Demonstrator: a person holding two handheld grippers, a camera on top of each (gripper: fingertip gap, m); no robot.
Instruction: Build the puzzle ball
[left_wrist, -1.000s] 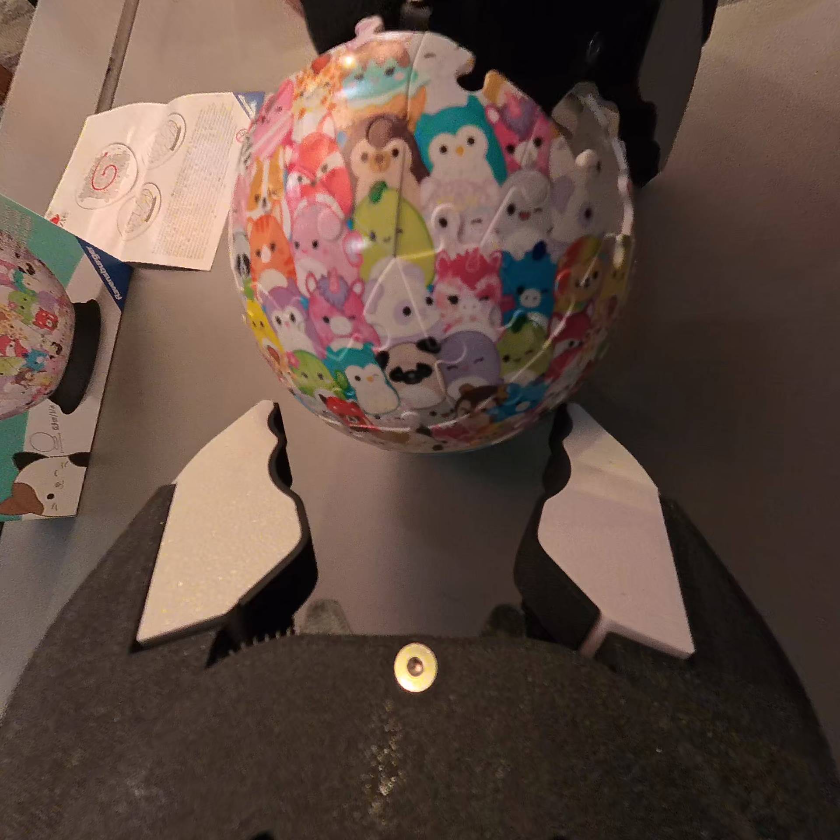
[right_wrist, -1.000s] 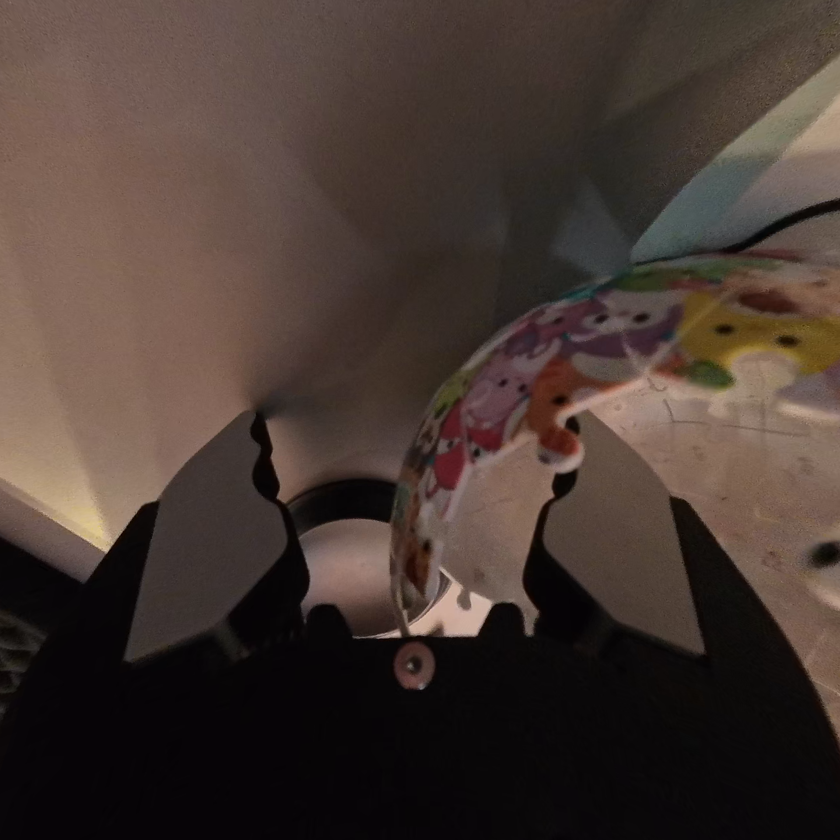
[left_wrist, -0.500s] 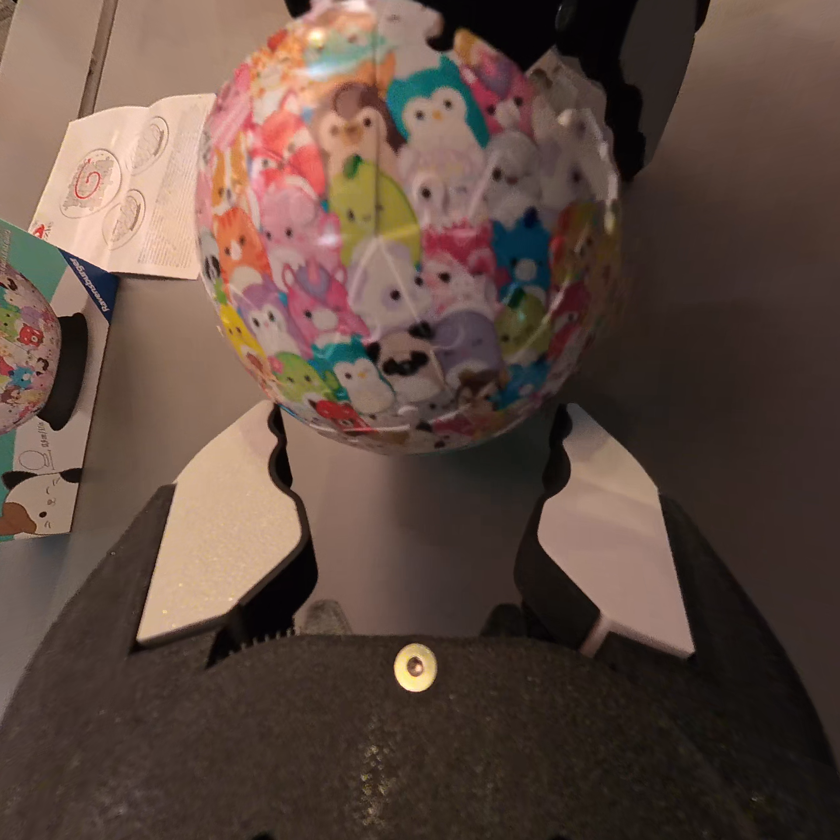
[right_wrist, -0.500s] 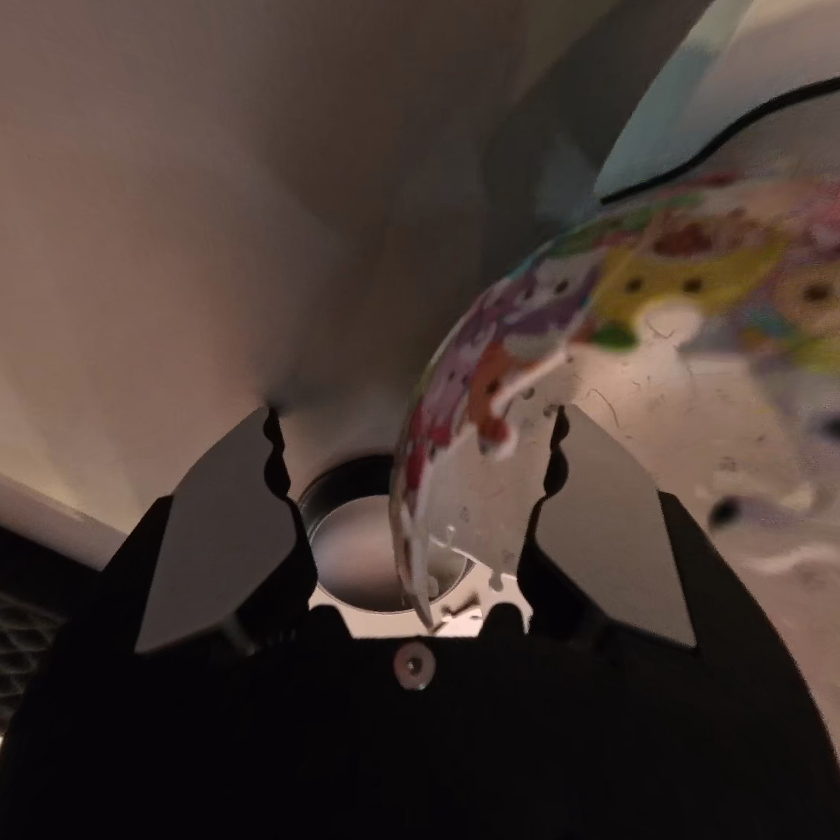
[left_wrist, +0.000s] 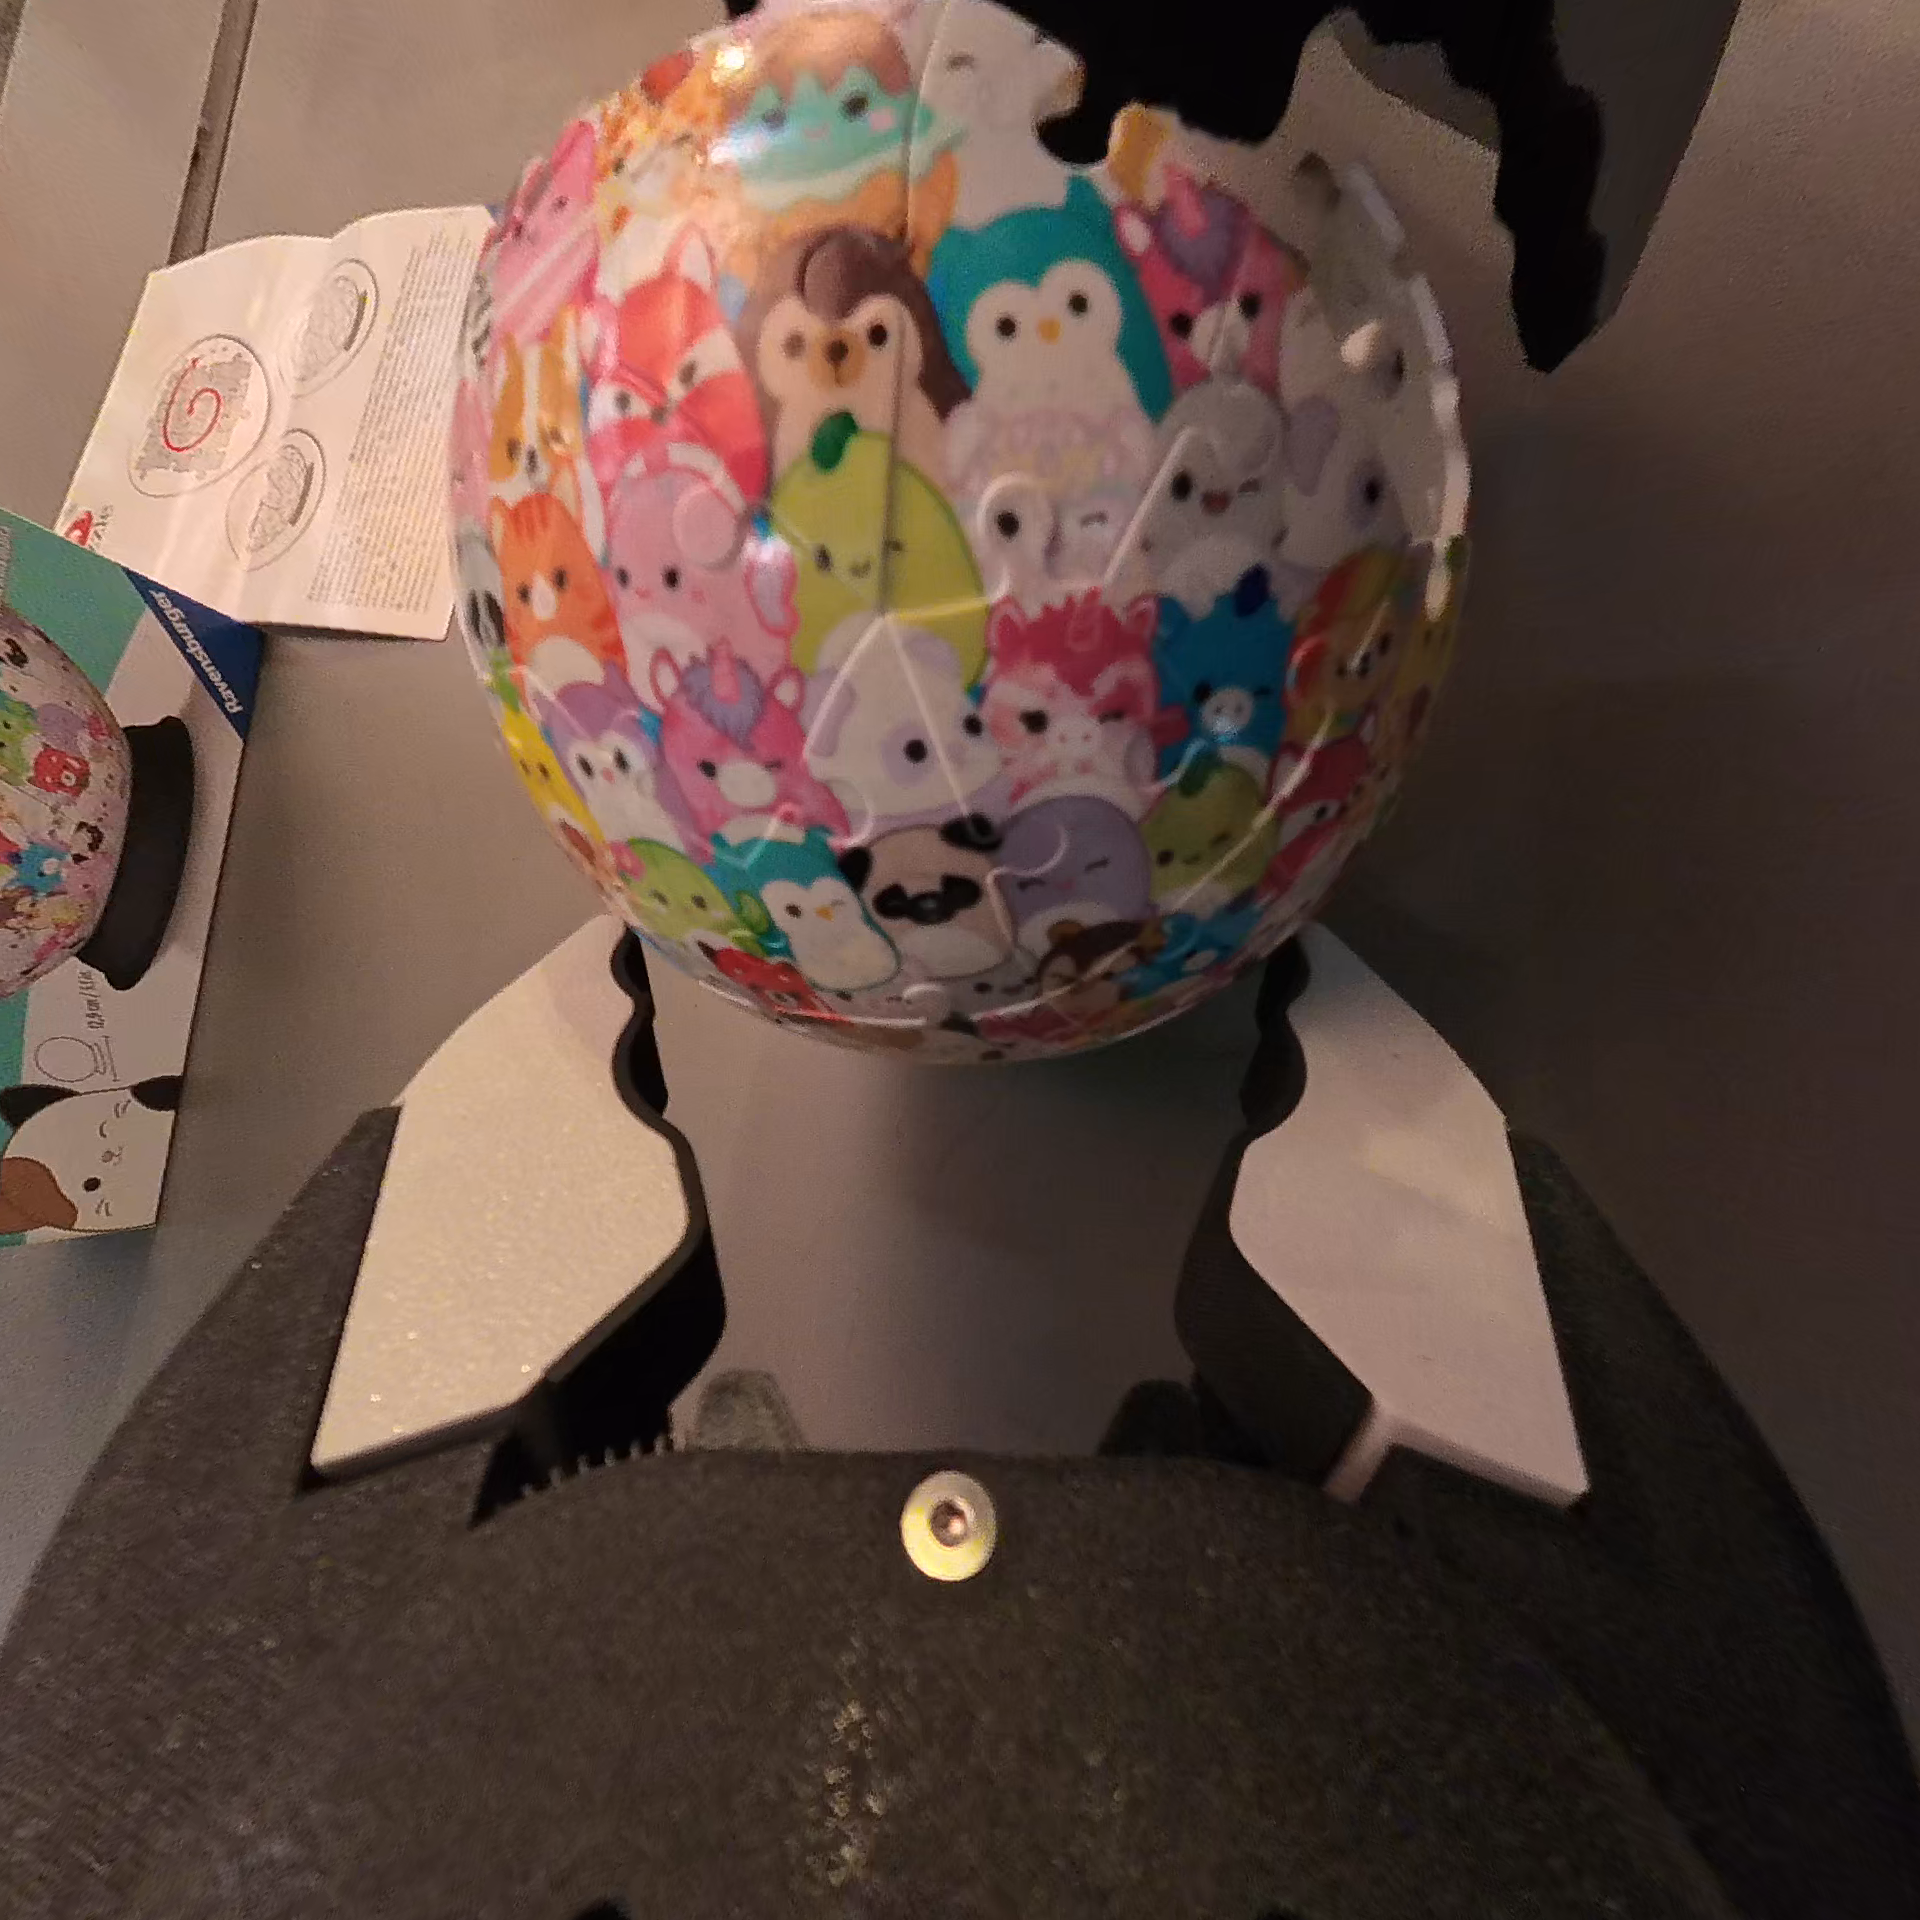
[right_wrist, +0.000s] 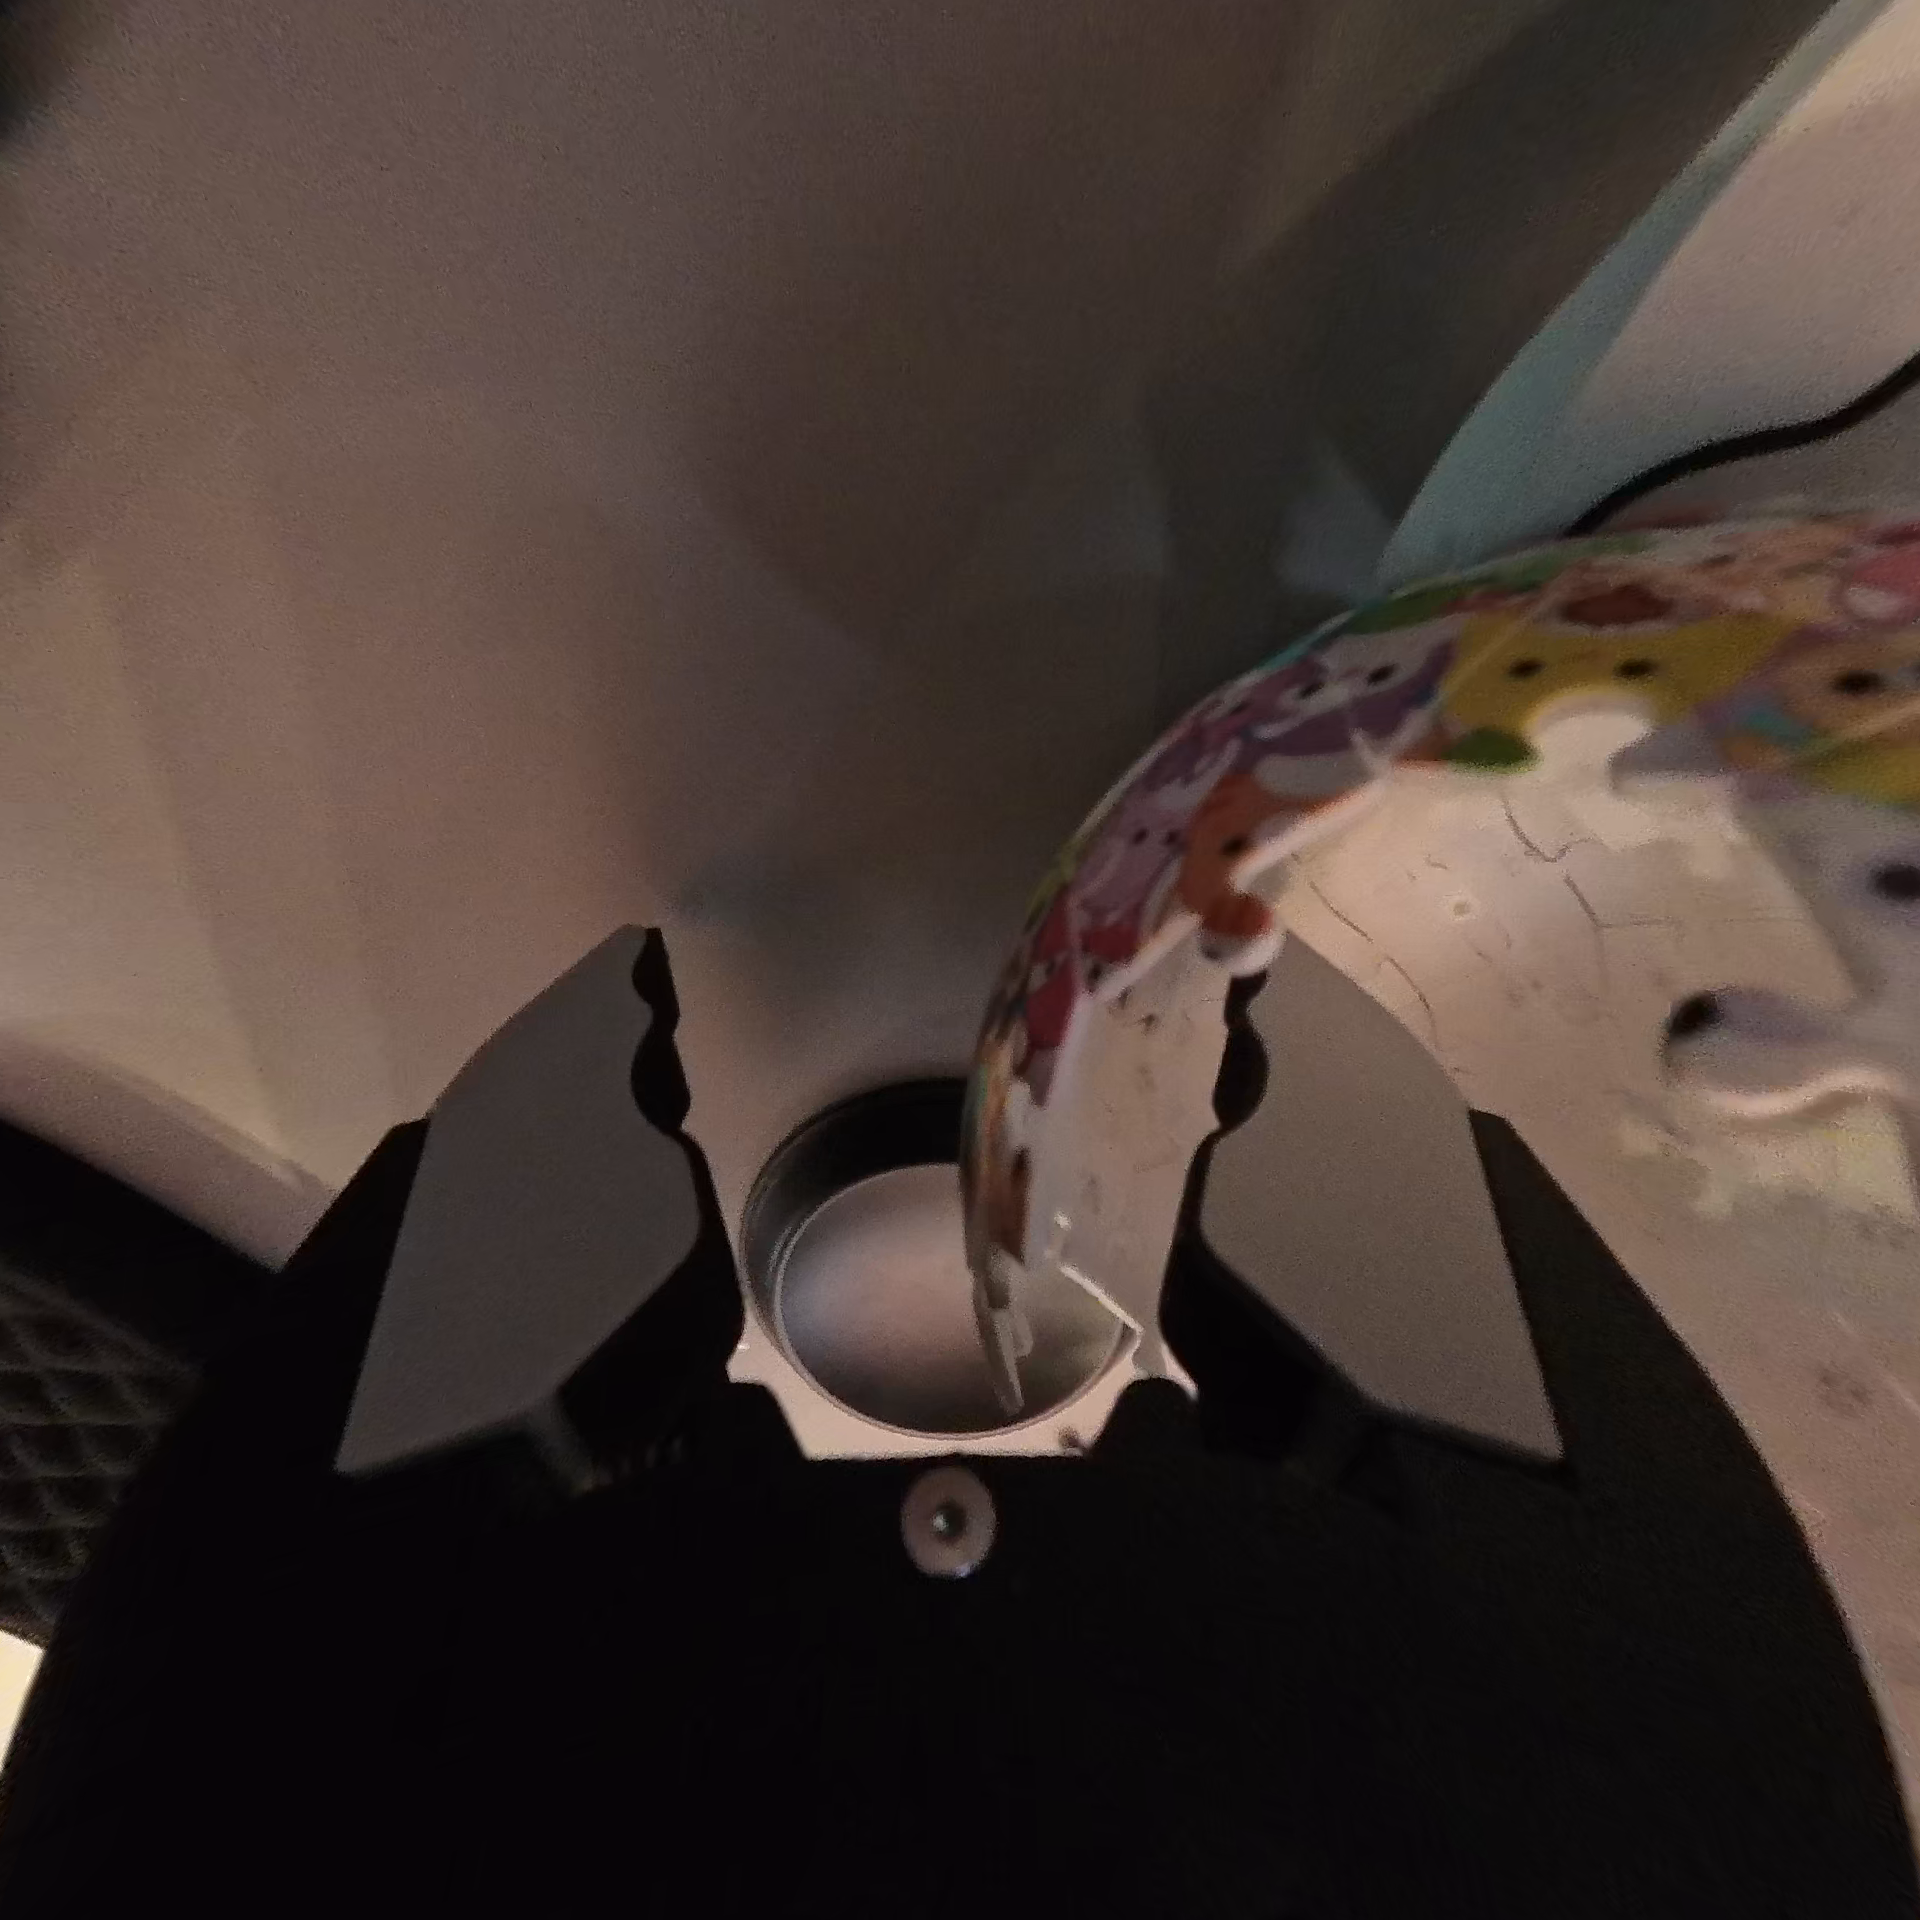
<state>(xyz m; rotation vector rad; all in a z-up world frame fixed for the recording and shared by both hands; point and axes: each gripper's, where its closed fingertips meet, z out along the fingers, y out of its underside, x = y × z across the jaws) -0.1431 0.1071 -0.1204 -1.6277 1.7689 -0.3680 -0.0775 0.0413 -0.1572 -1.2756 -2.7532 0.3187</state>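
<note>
I note the puzzle ball (left_wrist: 961, 582) incomplete; a glossy, multicoloured cartoon-animal shell, open with jagged edges at its upper right; white inside.

The ball (left_wrist: 961, 561) is covered in multicoloured cartoon animals; its inside (right_wrist: 1455, 1039) is plain white. The leaflet (left_wrist: 281, 416) is white, the box (left_wrist: 94, 831) teal and white.

surface: grey table (left_wrist: 1662, 831) | on it, left: folded instruction leaflet (left_wrist: 281, 436), puzzle box (left_wrist: 94, 894) touching leaflet
</note>
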